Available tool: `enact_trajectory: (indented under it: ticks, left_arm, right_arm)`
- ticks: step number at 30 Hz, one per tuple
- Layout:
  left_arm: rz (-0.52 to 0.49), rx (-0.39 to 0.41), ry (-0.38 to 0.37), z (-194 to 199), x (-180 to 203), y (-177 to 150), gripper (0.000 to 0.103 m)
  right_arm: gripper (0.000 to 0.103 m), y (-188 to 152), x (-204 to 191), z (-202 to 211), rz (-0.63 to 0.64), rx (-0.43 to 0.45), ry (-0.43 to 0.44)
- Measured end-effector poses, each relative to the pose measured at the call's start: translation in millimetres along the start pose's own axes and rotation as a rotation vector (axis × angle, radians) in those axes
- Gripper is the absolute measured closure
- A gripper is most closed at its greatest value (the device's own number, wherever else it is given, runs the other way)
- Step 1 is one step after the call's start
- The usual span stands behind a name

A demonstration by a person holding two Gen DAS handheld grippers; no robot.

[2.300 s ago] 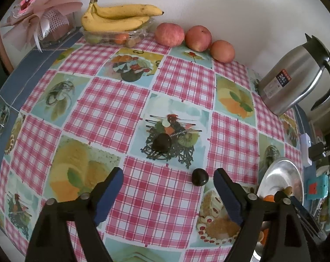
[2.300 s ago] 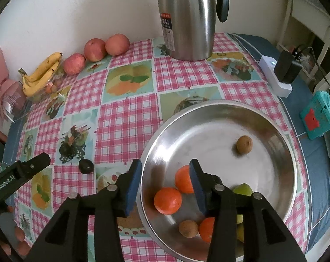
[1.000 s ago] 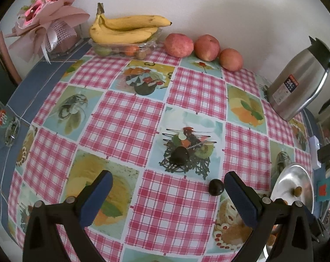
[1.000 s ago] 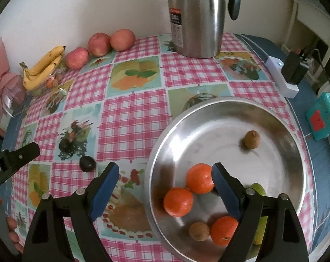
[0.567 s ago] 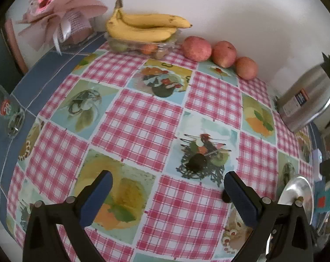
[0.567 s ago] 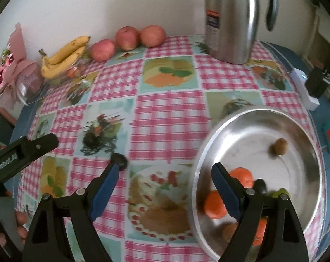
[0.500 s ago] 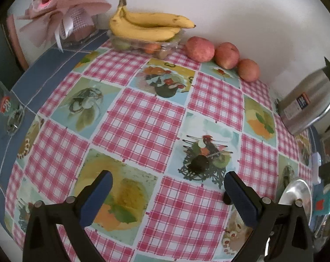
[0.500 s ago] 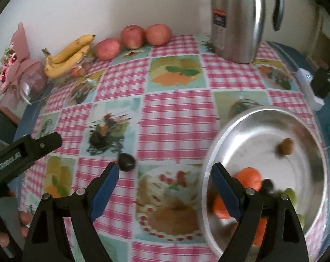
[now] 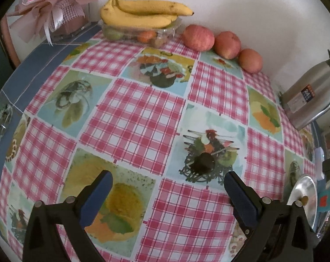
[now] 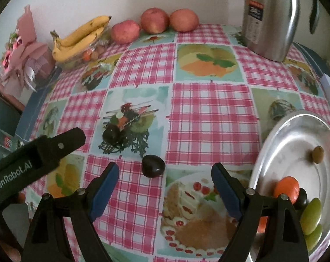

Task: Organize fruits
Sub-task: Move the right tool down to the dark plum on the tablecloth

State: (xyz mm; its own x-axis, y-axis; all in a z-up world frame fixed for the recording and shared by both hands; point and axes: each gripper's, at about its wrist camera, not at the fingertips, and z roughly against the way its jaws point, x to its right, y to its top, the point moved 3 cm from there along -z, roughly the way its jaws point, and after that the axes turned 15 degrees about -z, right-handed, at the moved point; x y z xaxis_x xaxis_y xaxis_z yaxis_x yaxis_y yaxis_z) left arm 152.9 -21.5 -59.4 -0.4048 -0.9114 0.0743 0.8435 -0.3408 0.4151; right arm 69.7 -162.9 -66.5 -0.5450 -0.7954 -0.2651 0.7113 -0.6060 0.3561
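Note:
Two dark plums lie on the checked tablecloth. One plum (image 10: 153,166) lies just ahead of my right gripper (image 10: 163,183), which is open and empty, the fruit between and slightly beyond its fingertips. The other plum (image 10: 111,134) sits on a printed picture; it also shows in the left wrist view (image 9: 203,163). My left gripper (image 9: 168,191) is open and empty, hovering short of that plum. A steel bowl (image 10: 280,135) at the right holds an orange (image 10: 286,188), green fruits (image 10: 310,215) and a small brown fruit (image 10: 317,154).
Bananas (image 9: 143,13) lie on a clear fruit box at the back wall, with three apples (image 9: 198,37) beside them. A steel thermos jug (image 10: 272,17) stands at the back right. A pink bouquet (image 9: 49,6) sits at the back left.
My right gripper has swung left from over the bowl to the near plum. The left gripper has drawn back and shifted left, with both grippers staying open.

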Motion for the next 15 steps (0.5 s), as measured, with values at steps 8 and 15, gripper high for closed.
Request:
enact_trajectory:
  ticks: [8,15]
  left_arm:
    - [0.014,-0.044,0.002,-17.5,-5.2,-2.6,0.000]
    - [-0.002,-0.042,0.007,-19.4,-4.3,-2.4,0.000]
  right_arm:
    - [0.017,-2.3,-7.0,-15.0,0.044,-0.015,-0.033]
    - [0.035,-3.8,-13.5,-23.1,0.064,-0.027,-0.020]
